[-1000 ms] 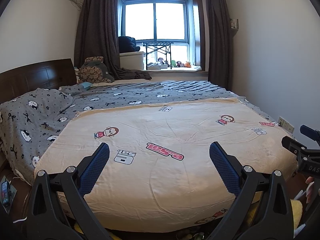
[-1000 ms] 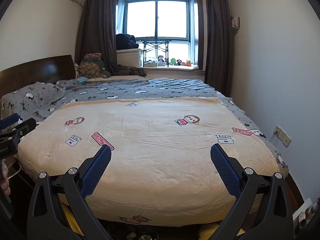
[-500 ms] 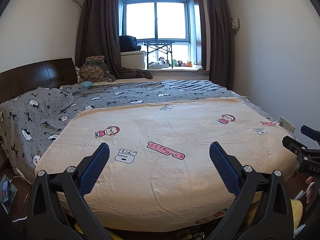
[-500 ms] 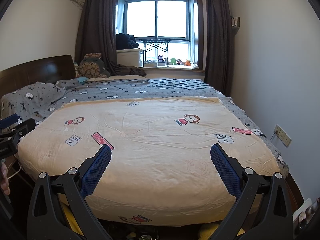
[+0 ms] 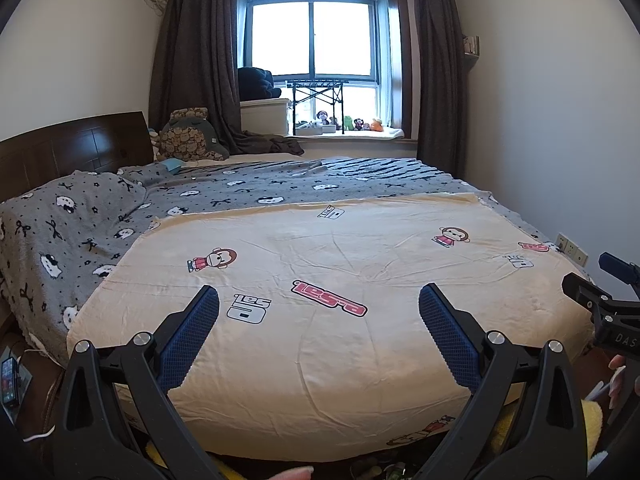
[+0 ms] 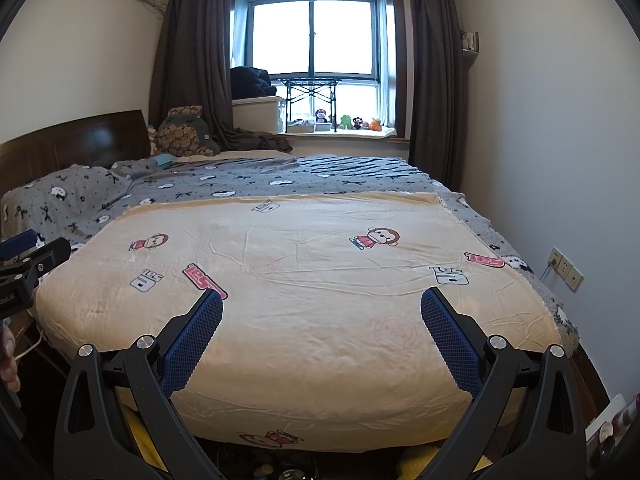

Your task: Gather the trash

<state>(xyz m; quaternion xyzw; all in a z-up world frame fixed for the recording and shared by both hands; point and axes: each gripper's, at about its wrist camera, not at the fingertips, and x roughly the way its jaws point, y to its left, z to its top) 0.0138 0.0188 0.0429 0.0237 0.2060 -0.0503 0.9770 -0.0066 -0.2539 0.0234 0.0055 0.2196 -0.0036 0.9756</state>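
Both grippers hover at the foot of a bed (image 5: 320,352) covered by a cream blanket (image 6: 320,320) with cartoon monkey prints. My left gripper (image 5: 319,304) is open, nothing between its blue pads. My right gripper (image 6: 321,308) is open too, with empty space between its fingers. The right gripper's body shows at the right edge of the left wrist view (image 5: 608,312). The left gripper's body shows at the left edge of the right wrist view (image 6: 24,272). Small items lie on the floor under the bed's foot (image 5: 380,470), too dark to identify.
A grey patterned cover (image 5: 240,192) and pillow (image 5: 72,216) lie toward the dark headboard (image 5: 76,148). A window sill (image 5: 352,132) holds small toys and a black folding rack. A phone (image 5: 9,376) lies at the left. Wall sockets (image 6: 564,268) sit low on the right.
The left wrist view has shifted slightly, with the bed sliding a little right and up in frame. The right wrist view is almost unchanged. Both grippers stay open.
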